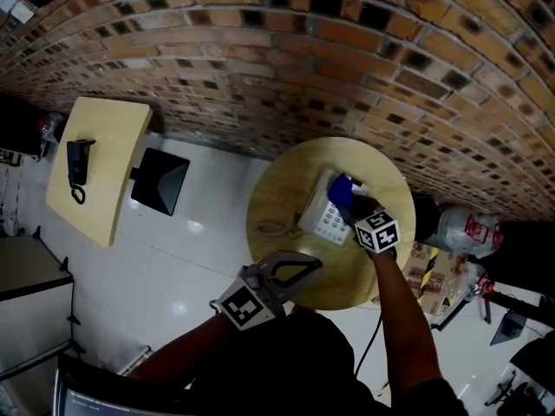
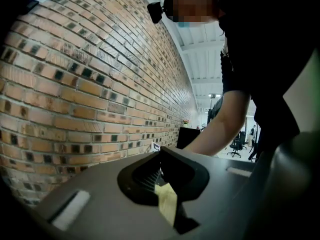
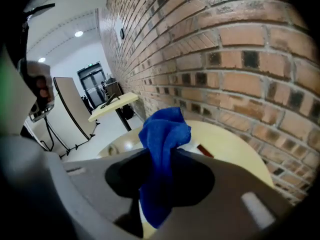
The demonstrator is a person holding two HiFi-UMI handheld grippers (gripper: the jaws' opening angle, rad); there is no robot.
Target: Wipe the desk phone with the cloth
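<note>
While the right gripper (image 1: 349, 203) hangs over the round pale-wood worktop (image 1: 279, 189), its jaws are clamped on a crumpled blue cloth (image 3: 164, 134). A fold of the cloth stands up above the jaws and the rest hangs down between them.

Head view: white desk phone (image 1: 323, 220) with grey keypad lies near the centre of the worktop. Its pale coiled cord (image 1: 273, 228) lies just beside it on the left. The cloth sits at the phone's far end, by the red brick wall (image 1: 286, 50); contact between cloth and phone cannot be made out.

Left gripper (image 2: 162, 160): jaws together, nothing between them, a strip of yellowish tape (image 2: 167, 204) on one. In the head view it is over the near edge of the worktop, apart from the phone.
</note>
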